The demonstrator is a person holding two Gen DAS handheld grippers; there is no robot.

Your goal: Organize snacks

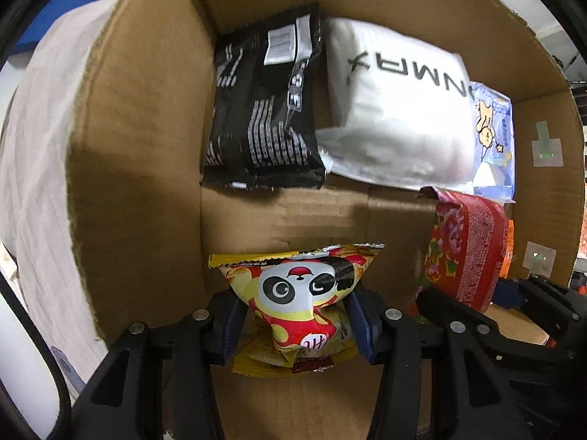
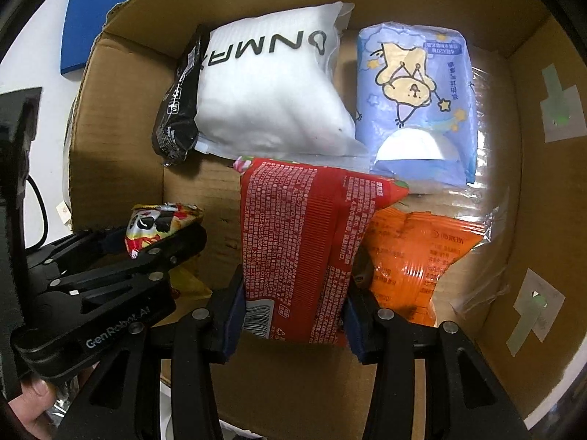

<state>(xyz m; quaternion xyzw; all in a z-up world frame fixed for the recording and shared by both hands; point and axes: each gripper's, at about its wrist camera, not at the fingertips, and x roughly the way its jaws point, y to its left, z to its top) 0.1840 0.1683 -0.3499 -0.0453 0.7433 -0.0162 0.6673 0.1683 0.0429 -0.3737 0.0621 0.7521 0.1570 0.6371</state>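
Note:
Both grippers reach down into an open cardboard box [image 1: 146, 146] [image 2: 121, 154]. My left gripper [image 1: 297, 321] is shut on a yellow and red panda snack bag [image 1: 297, 289], also visible as the panda bag [image 2: 154, 225] at the left of the right wrist view. My right gripper [image 2: 293, 315] is shut on a red snack bag [image 2: 297, 242], the same red bag [image 1: 466, 253] seen at the right of the left wrist view. Beside it an orange snack bag [image 2: 414, 256] lies on the box floor.
At the far end of the box lie a black packet [image 1: 260, 117] [image 2: 179, 110], a white pouch [image 1: 396, 110] [image 2: 268, 91] and a blue tissue pack [image 2: 418, 110] [image 1: 493, 135]. A clear plastic wrap [image 2: 488, 220] sits by the right wall. Bare cardboard floor [image 1: 312, 212] shows in the middle.

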